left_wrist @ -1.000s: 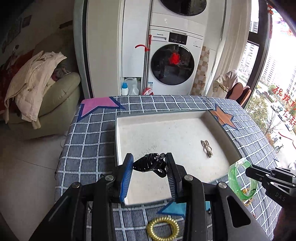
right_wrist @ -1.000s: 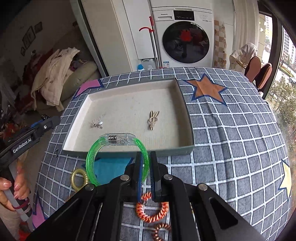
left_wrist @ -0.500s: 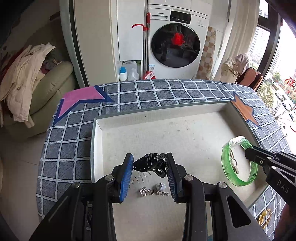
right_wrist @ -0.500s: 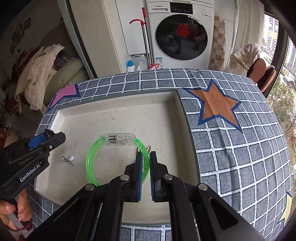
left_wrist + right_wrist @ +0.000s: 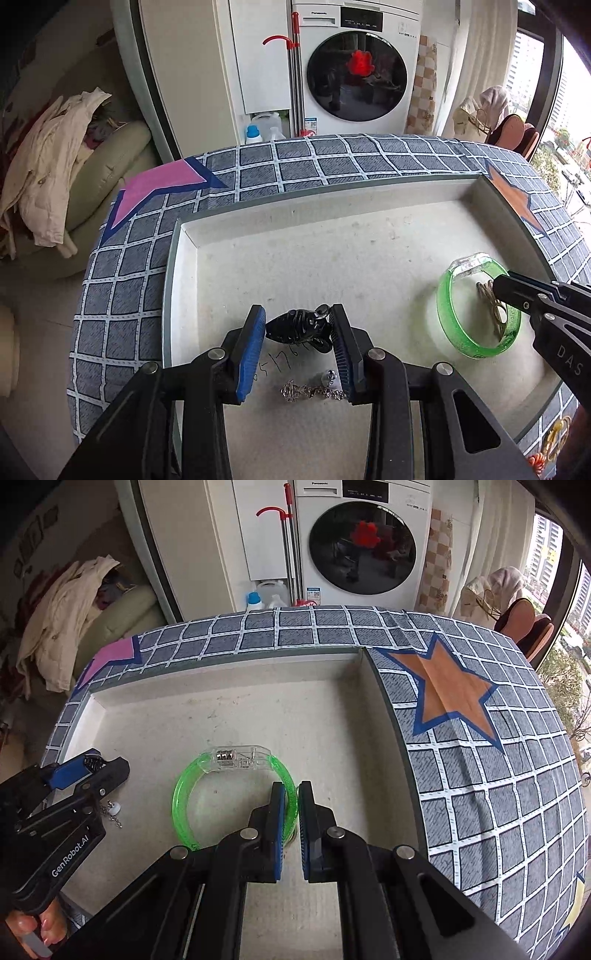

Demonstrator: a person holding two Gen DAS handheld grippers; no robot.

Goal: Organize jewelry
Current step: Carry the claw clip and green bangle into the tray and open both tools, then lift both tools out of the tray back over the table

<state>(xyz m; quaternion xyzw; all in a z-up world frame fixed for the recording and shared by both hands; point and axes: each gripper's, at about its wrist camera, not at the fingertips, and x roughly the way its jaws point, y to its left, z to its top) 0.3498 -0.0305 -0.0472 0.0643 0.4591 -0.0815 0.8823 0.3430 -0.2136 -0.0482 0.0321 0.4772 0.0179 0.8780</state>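
A: Procedure for release?
B: Lower both loads onto the tray (image 5: 184,266) floor; then open.
A: Grip states?
B: Right hand-held gripper (image 5: 291,794) is clamped on the green bangle (image 5: 184,794); left hand-held gripper (image 5: 297,325), half-open, pinches the black hair claw (image 5: 295,326).
A: Tray contents?
B: Gold clip (image 5: 493,306), silver chain (image 5: 310,390).

We hold our left gripper (image 5: 298,334) tilted steeply down with its jaws partly spread, our right gripper (image 5: 292,814) angled likewise with its pads pressed nearly together, and what seem to be fingers (image 5: 27,928) wrap the left handle.
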